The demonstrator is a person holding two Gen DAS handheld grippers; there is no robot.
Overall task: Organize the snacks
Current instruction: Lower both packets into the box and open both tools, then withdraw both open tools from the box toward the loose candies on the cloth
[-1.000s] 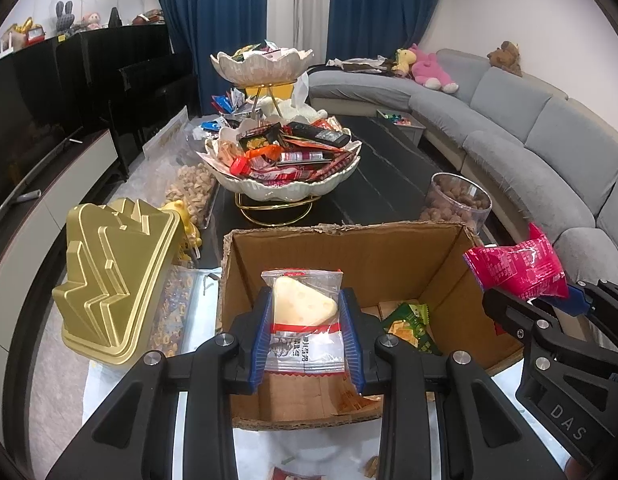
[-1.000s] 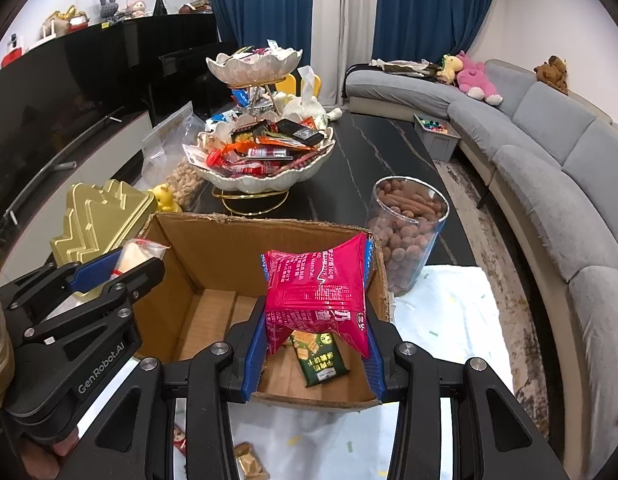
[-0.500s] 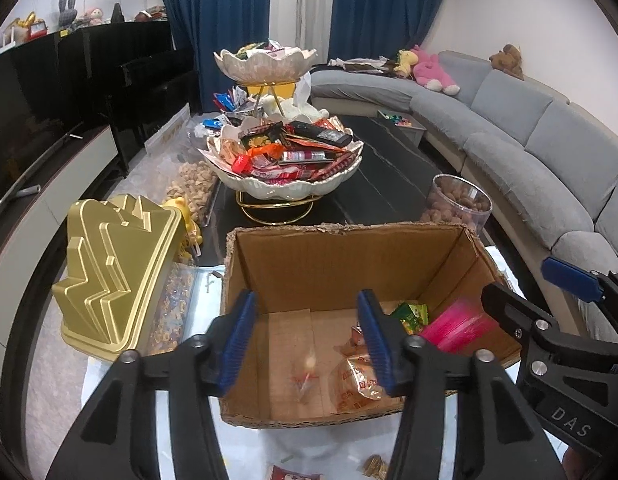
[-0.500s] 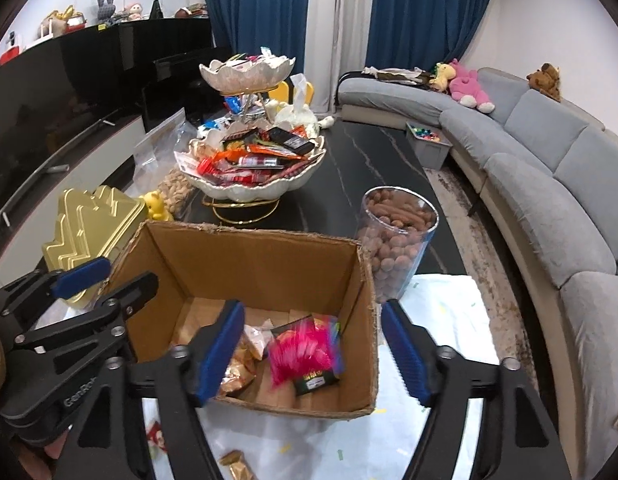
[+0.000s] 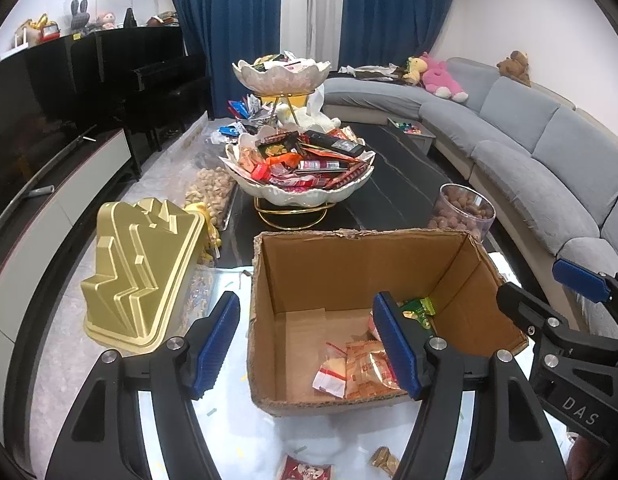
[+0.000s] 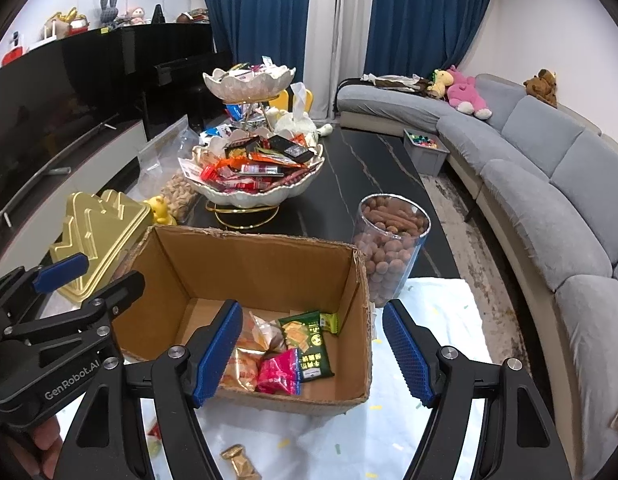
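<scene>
The box (image 5: 349, 272) is matt brown cardboard, ragged along its rim. The packets (image 6: 305, 344) inside are glossy plastic film. Each claw (image 5: 309, 344) has matt black plastic arms and ribbed blue pads (image 6: 407, 354). The mould (image 5: 141, 264) is shiny gold plastic, the tabletop (image 6: 349, 184) polished black stone with pale veins, the sofa (image 6: 549, 184) grey cloth.

An open brown cardboard box (image 6: 245, 264) stands upright on a white cloth, its top edges torn. Several snack packets lie loose on its floor: a dark green cracker packet (image 6: 309, 346) lying flat toward the right, a bright pink packet (image 6: 279, 372) just near of it, and orange-and-white packets (image 5: 367, 364) on the left, some overlapping.
</scene>
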